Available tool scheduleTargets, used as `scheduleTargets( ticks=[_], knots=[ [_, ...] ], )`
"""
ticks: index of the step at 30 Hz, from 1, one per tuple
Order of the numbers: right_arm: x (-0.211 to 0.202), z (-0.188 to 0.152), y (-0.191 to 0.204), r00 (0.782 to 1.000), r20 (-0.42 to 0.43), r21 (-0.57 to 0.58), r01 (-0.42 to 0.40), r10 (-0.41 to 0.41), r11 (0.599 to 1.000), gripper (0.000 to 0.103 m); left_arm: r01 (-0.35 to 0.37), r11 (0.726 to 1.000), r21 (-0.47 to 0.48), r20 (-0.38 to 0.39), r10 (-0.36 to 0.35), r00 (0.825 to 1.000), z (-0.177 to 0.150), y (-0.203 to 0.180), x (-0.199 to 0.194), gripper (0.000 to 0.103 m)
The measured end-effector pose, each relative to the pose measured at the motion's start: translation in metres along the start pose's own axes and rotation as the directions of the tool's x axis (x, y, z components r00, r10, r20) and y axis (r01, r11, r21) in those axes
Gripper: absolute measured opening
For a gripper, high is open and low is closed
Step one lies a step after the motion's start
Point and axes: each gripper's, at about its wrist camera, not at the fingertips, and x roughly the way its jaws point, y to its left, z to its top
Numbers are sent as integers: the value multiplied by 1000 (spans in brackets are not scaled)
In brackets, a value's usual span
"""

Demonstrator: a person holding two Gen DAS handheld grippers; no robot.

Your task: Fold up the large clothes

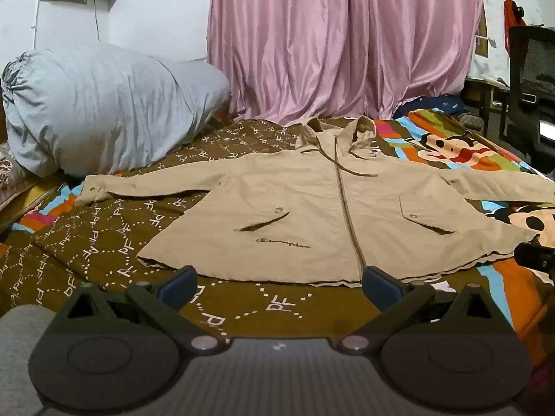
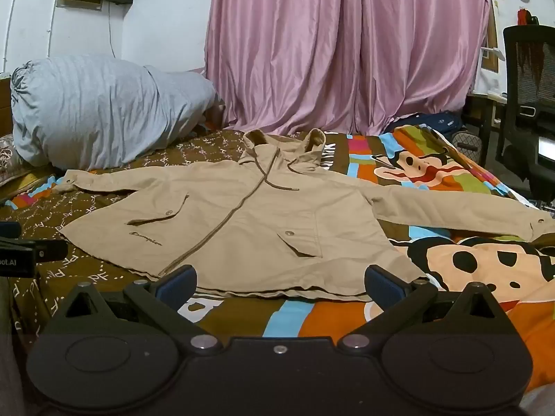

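Note:
A tan hooded jacket point(image 1: 312, 204) lies flat and face up on the bed, zipped, both sleeves spread out sideways, its hood toward the curtain. In the right wrist view the same jacket point(image 2: 249, 222) sits ahead with its hem nearest me. My left gripper point(image 1: 279, 282) hovers just short of the hem, jaws wide open, nothing between them. My right gripper point(image 2: 279, 282) hovers near the hem's right half, also open and empty. A bit of the right gripper point(image 1: 536, 256) shows at the right edge of the left wrist view, and the left gripper point(image 2: 24, 249) shows at the left edge of the right wrist view.
The bed carries a brown lettered and cartoon-print bedsheet point(image 1: 104, 253). A big grey stuffed bundle point(image 1: 97, 107) rests at the back left. Pink curtains point(image 1: 343, 41) hang behind the bed. A black mesh chair point(image 2: 530, 104) and a desk stand at the right.

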Motion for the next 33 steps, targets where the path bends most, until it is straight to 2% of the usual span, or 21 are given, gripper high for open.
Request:
scheduleTargets(
  ticks=[14,33],
  knots=[
    [4,0,-1,1000,-8,14,0,0,1000,103,8,1000,-3,-18,-8,1000,4,0,-5,103],
    [3,-1,-5,1000,-15,19,-1,1,1000,103,12,1000,-13,-24,-12,1000,-9,2,4,103]
  ],
)
